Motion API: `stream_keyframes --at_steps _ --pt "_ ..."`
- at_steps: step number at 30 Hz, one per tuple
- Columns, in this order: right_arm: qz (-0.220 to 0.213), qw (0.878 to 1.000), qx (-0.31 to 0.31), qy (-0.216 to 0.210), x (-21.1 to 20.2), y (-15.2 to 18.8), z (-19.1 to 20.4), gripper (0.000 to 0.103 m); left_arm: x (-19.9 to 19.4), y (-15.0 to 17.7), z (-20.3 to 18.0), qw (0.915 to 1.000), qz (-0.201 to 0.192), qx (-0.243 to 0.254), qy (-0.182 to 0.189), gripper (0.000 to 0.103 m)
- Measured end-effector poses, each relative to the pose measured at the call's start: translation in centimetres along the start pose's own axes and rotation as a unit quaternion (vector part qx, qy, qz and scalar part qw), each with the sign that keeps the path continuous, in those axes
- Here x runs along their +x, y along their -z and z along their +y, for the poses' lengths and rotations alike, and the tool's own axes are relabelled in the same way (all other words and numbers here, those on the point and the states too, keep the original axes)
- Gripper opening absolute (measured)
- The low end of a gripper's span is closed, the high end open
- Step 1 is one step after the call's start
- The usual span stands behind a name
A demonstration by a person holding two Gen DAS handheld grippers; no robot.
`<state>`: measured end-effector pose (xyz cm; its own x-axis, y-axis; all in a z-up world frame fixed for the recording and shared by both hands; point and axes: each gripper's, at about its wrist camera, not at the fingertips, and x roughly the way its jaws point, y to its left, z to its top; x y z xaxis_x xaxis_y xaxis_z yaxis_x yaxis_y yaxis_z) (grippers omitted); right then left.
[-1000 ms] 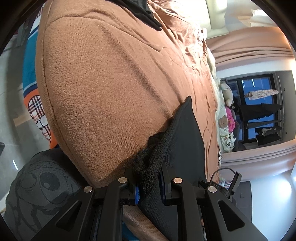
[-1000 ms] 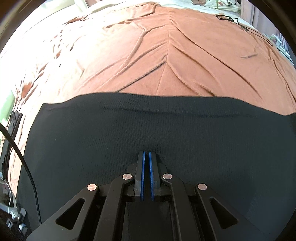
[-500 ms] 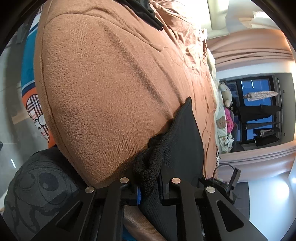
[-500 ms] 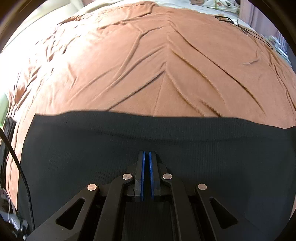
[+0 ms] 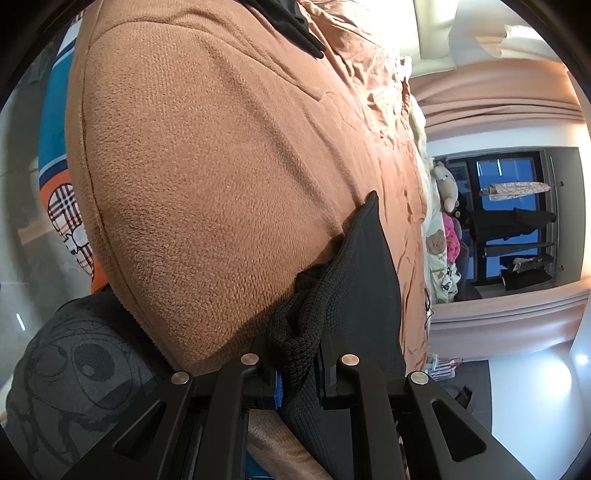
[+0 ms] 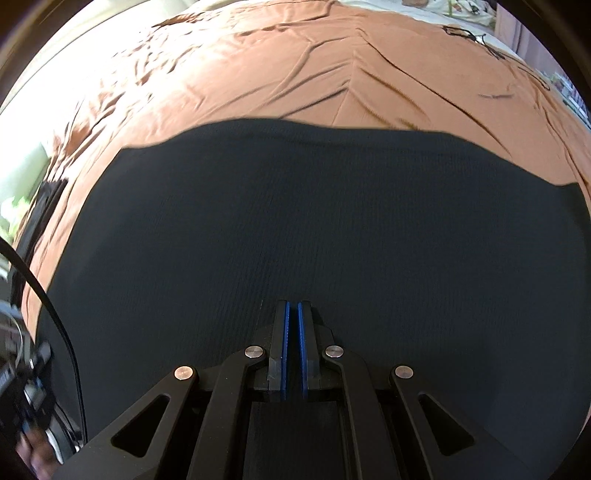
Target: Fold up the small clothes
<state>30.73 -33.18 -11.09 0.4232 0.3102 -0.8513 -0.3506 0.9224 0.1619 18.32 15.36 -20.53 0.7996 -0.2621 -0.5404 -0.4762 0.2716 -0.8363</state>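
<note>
Left tool (image 5: 300,354) clenched on a bunched edge of the black knit garment (image 5: 364,280); fabric wadded between the pads, rest of the cloth running up and away ahead of the tips to a pointed corner. Lying on the brown fleece blanket (image 5: 221,177) of the bed, just right of and ahead of the left tool. Blanket edge curving down left of the tool; patterned teal and orange sheet (image 5: 59,155) beyond that edge. Grey printed fabric (image 5: 70,380) at lower left, close beside the tool frame; cannot tell what it belongs to. Second dark garment (image 5: 295,26) far ahead at the top of the blanket, well apart. Plush toys (image 5: 447,184) and a dark window (image 5: 517,218) far right.

Right tool (image 6: 291,314) clenched, blue pads (image 6: 284,332) nearly touching with only a thin slit between; no cloth visible in the slit. Pointing steeply down over the black knit garment (image 6: 314,229), which spreads flat under and ahead of the tips, wide to both sides. Whether the tips touch the cloth: cannot tell. Far hem of the garment ahead of the tool, wrinkled brown blanket (image 6: 295,66) past it. Black cable (image 6: 55,317) and blurred hardware at left of the tool.
</note>
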Motion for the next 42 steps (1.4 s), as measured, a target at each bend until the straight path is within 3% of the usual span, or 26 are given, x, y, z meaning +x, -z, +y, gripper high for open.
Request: stream_keyframes --at_steps 10,24,31,42 --pt "0.005 0.998 0.024 -0.065 -3.1 5.3 0.5 0.002 -0.2 -0.3 -0.9 0.9996 0.018 0.018 0.015 0.008" --pt "-0.009 0.991 0.062 -0.116 -5.2 11.2 -0.8 0.002 -1.5 -0.2 -5.3 0.9927 0.034 0.082 0.082 0.007" --pt "-0.063 0.989 0.074 -0.108 -7.7 10.9 -2.6 0.002 -2.1 0.1 -9.5 0.9853 0.040 0.118 0.117 0.007" --pt "-0.042 0.985 0.092 -0.142 -5.3 12.1 -4.3 0.002 -2.4 2.4 -17.9 0.9621 0.064 0.207 0.166 0.007"
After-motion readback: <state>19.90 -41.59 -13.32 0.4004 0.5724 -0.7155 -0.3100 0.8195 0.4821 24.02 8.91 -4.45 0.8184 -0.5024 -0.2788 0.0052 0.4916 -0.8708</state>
